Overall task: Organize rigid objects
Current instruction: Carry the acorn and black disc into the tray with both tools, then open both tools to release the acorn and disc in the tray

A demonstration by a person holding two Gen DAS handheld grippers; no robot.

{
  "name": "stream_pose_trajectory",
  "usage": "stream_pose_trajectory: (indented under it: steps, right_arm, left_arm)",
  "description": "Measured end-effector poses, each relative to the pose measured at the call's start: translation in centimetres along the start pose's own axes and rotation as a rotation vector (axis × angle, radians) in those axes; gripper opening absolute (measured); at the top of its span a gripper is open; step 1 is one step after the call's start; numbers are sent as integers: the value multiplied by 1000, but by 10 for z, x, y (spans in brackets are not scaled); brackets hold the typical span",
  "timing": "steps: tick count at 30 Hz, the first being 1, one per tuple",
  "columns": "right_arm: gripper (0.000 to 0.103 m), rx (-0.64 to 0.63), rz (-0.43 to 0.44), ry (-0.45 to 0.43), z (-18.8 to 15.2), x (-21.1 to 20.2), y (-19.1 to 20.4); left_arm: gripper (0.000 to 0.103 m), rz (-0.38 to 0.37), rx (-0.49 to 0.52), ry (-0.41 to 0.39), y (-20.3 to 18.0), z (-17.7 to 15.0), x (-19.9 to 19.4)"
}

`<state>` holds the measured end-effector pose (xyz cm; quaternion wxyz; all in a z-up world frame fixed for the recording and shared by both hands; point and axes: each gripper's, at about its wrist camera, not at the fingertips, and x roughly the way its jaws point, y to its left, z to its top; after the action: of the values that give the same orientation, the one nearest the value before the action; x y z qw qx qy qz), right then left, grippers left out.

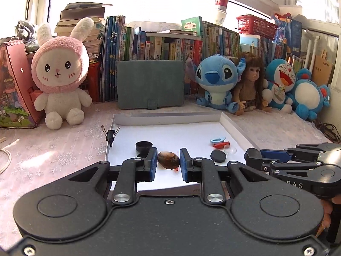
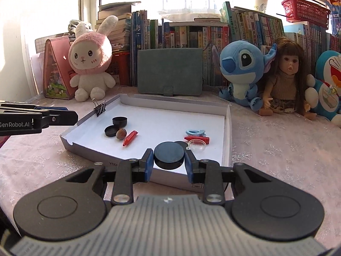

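Nearest the right wrist camera, the right gripper (image 2: 169,163) was closed on a black disc (image 2: 169,154), its blue pads pressing the disc's two sides just above the near edge of a shallow white tray (image 2: 227,125). Behind the disc lay a second dark round piece, a clear round lid (image 2: 197,145), a red cone-shaped piece (image 2: 197,139) and a light blue clip (image 2: 195,132), all bunched near the tray's right wall. Toward the tray's left side sat a small black cup (image 2: 119,121), a flat black cap (image 2: 112,131), a brown nut (image 2: 121,133) touching that cap, and a red crayon-like piece (image 2: 130,140) just right of the nut. A black binder clip (image 2: 100,108) was fastened to the tray's left wall. In the left wrist view, the left gripper (image 1: 168,163) stood with its jaws parted, one on each side of the brown nut, with a small gap showing on each side, so it held nothing. The tray rested on a table covered with a pale pink lace cloth (image 2: 277,149). Along the far edge stood a pink rabbit plush (image 2: 90,64), a green case (image 2: 169,71), a blue plush (image 2: 240,72), a doll (image 2: 285,79) and a row of books (image 2: 191,36).
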<state>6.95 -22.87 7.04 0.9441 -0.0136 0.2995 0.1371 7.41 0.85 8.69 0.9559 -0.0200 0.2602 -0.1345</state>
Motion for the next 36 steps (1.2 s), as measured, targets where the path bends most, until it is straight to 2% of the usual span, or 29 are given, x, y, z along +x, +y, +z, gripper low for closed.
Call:
stream_pose_trajectory:
  steps: [5, 9, 12, 16, 25, 36]
  right_arm:
    - [37, 87, 9, 63, 19, 20, -21]
    - [37, 87, 10, 126, 20, 35, -24]
    - [37, 118, 47, 220, 23, 54, -30]
    - [37, 127, 47, 288, 26, 72, -30]
    - [37, 78, 28, 325, 26, 92, -20]
    - [37, 91, 3, 286, 25, 96, -26]
  left_arm:
    - [21, -9, -83, 66, 14, 20, 36]
    - [21, 27, -83, 139, 20, 14, 63]
    - [21, 42, -101, 207, 25, 8, 85]
    - [21, 58, -95, 243, 26, 4, 102]
    - [21, 91, -64, 283, 23, -8, 123]
    - [21, 123, -27, 247, 22, -12, 129]
